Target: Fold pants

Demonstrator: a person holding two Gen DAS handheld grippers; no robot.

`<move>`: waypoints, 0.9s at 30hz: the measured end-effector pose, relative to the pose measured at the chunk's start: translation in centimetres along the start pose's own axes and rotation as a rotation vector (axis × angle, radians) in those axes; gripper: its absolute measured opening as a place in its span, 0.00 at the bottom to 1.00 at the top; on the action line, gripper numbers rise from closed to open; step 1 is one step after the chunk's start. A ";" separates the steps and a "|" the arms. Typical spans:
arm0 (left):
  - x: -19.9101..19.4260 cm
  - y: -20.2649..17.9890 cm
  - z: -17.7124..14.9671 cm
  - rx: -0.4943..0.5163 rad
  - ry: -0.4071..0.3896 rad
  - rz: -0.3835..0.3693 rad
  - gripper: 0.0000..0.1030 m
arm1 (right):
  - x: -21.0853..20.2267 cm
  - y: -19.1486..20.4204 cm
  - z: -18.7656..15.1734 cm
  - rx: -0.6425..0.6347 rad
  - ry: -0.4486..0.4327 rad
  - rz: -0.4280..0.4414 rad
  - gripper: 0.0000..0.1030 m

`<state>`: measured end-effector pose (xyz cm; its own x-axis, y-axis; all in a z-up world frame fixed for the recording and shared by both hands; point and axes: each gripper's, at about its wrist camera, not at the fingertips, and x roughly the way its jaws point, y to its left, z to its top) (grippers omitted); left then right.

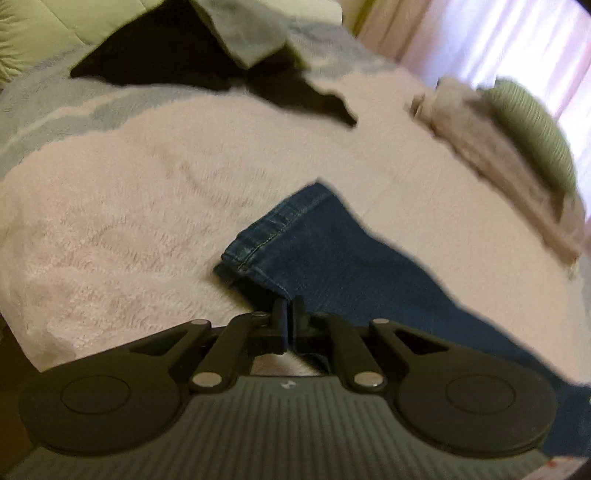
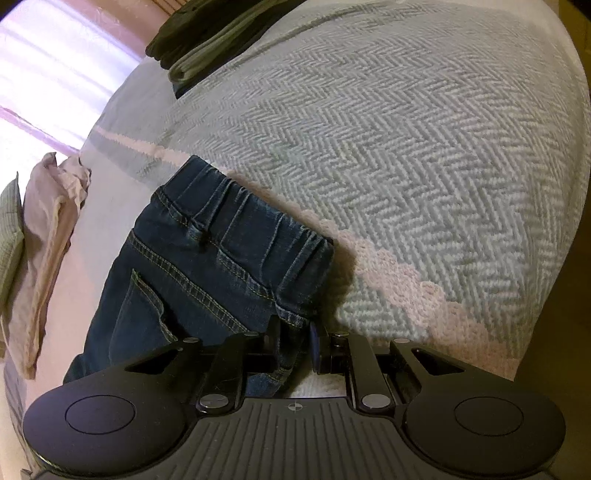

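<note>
Left gripper on stitched hem of denim pants

so the jeans are dark indigo denim with tan-gold topstitching along the waistband, belt loops and pocket; the leg hem has the same yellowish thread; the blanket is a grey-green and white herringbone weave, edged with a pale pink scalloped border, and turns into plain fuzzy pale pink under the hem end, with blue-grey patches further off; both grippers are matte black with silver rivets on a ribbed grey body; a folded beige garment sits under a ribbed sage-green one; a black cloth and a grey one lie farther back; curtains glow pinkish white
</note>
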<state>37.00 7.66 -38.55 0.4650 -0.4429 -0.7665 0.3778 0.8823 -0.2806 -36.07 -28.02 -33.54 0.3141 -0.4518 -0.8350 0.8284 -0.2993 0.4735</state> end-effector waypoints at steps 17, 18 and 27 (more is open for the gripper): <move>-0.2 -4.0 -0.6 0.182 0.081 0.184 0.19 | -3.9 1.2 0.5 -0.064 0.006 -0.175 0.43; -0.9 -4.2 -0.7 0.177 0.087 0.178 0.19 | -5.2 2.1 0.6 -0.132 -0.036 -0.231 0.43; -2.0 -19.1 -2.6 0.487 0.182 -0.131 0.19 | -5.8 6.8 3.7 -0.436 -0.121 -0.080 0.43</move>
<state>26.74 -7.95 -33.20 0.2590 -0.4718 -0.8428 0.7713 0.6262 -0.1136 -34.00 -30.52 -24.42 0.2067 -0.5444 -0.8130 0.9737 0.0328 0.2255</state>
